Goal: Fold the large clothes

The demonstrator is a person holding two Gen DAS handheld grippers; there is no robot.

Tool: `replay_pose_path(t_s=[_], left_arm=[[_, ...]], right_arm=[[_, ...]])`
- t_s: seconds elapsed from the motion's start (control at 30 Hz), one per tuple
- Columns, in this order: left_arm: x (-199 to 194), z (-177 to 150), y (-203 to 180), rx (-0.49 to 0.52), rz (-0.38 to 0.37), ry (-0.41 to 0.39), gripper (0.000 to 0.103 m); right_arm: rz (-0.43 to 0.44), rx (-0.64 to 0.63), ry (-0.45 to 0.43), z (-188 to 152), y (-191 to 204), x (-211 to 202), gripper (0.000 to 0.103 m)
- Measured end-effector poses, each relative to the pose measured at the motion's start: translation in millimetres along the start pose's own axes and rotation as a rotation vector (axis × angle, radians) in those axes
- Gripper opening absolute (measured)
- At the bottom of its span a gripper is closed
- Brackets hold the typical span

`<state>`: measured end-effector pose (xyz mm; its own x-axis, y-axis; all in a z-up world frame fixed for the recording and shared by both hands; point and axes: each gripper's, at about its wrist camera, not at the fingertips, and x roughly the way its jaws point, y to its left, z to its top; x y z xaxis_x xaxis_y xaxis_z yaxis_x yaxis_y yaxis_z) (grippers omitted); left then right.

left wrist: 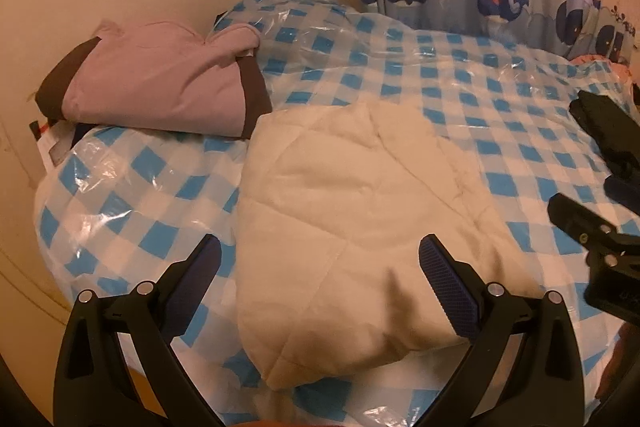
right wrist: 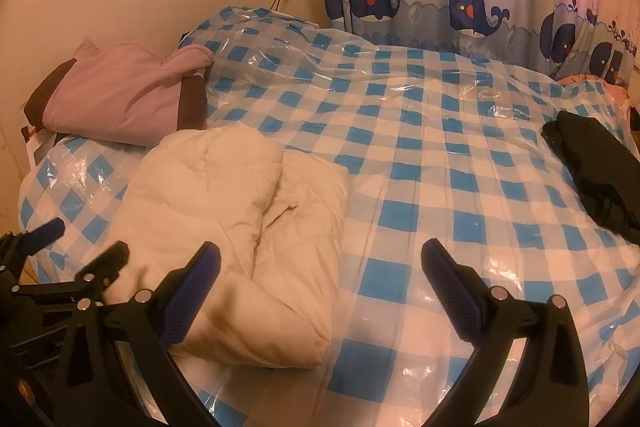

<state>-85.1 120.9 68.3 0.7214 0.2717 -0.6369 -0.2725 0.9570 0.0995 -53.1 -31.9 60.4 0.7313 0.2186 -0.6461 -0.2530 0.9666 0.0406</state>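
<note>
Puffy quilted cream jacket (left wrist: 352, 227) folded on glossy checked plastic sheet (right wrist: 440, 167), L hand-held gripper (left wrist: 320, 267) & R hand-held gripper (right wrist: 320, 267) both spread apart, empty

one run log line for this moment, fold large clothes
left hand-held gripper: open, empty | right hand-held gripper: open, empty | cream quilted garment: folded on checked cover

A folded cream quilted garment (right wrist: 236, 211) lies on the blue-checked bed cover (right wrist: 440, 167), right gripper (right wrist: 320, 259) spread wide above.

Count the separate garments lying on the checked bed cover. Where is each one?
3. A folded pink-and-brown padded garment lies far left by the wall, a folded cream quilted jacket near left, and a black garment at the right edge. Others may be hidden.
</note>
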Motion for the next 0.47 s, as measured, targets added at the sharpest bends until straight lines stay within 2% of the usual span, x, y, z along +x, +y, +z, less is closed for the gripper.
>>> replay_pose_path(t_s=[0.07, 0.17, 0.3, 0.4, 0.47], left_arm=[[-3, 0, -2, 0.012, 0.01, -0.006, 0.095], [-3, 0, 0, -0.016, -0.029, 0.033, 0.096], [-1, -4, -1, -0.002, -0.008, 0.054, 0.096], [-3, -6, -1, -0.01, -0.042, 0.064, 0.096], [-5, -6, -1, -0.007, -0.039, 0.063, 0.096]], right_arm=[[-0.005, -0.007, -0.008, -1, 0, -2, 0.096], [-0.02, -0.013, -0.02, -1, 3, -4, 0.096], [-0.029, 0.005, -0.029, -2, 3, -10, 0.096], [-0.035, 0.01, -0.033, -4, 7, -14, 0.096], [-0.035, 0.008, -0.033, -4, 7, -15, 0.096]])
